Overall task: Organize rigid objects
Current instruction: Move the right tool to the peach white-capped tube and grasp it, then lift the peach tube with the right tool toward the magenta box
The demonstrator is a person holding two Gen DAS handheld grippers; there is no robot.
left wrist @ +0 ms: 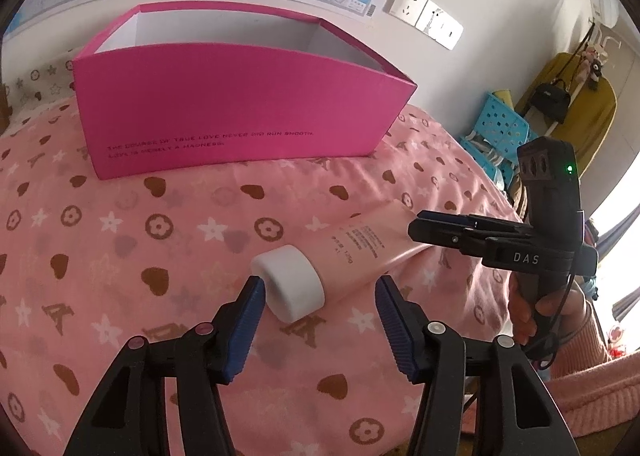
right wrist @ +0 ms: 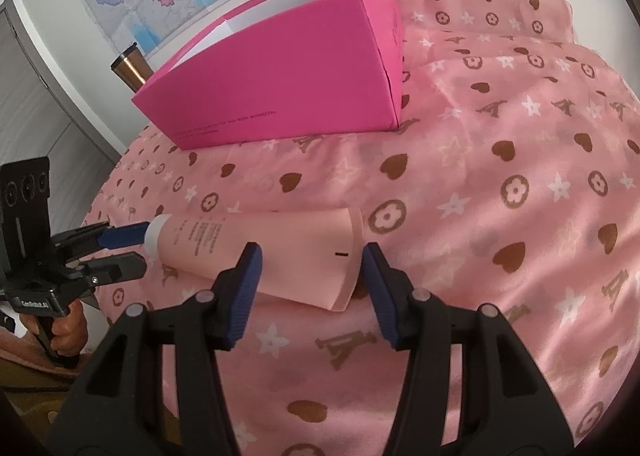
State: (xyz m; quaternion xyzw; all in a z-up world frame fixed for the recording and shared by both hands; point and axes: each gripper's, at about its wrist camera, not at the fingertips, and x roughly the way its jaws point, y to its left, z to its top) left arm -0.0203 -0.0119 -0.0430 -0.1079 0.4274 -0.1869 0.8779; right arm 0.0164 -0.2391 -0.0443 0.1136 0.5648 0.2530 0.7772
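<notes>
A pink tube with a white cap [left wrist: 344, 256] lies flat on the pink patterned bed cover; it also shows in the right wrist view [right wrist: 264, 252]. My left gripper [left wrist: 320, 288] is open, its fingers either side of the white cap [left wrist: 290, 282]. My right gripper [right wrist: 310, 256] is open, its fingers either side of the tube's flat crimped end. An open magenta box [left wrist: 236, 112] stands behind the tube, also in the right wrist view [right wrist: 280, 80]. Each gripper shows in the other's view: the right one [left wrist: 424, 226], the left one [right wrist: 140, 246].
The bed cover [right wrist: 500, 216] spreads around the tube. A metal cylinder [right wrist: 130, 66] stands behind the box by the wall with maps. Blue perforated baskets [left wrist: 500, 128] and a yellow chair with a black bag sit beyond the bed's right edge.
</notes>
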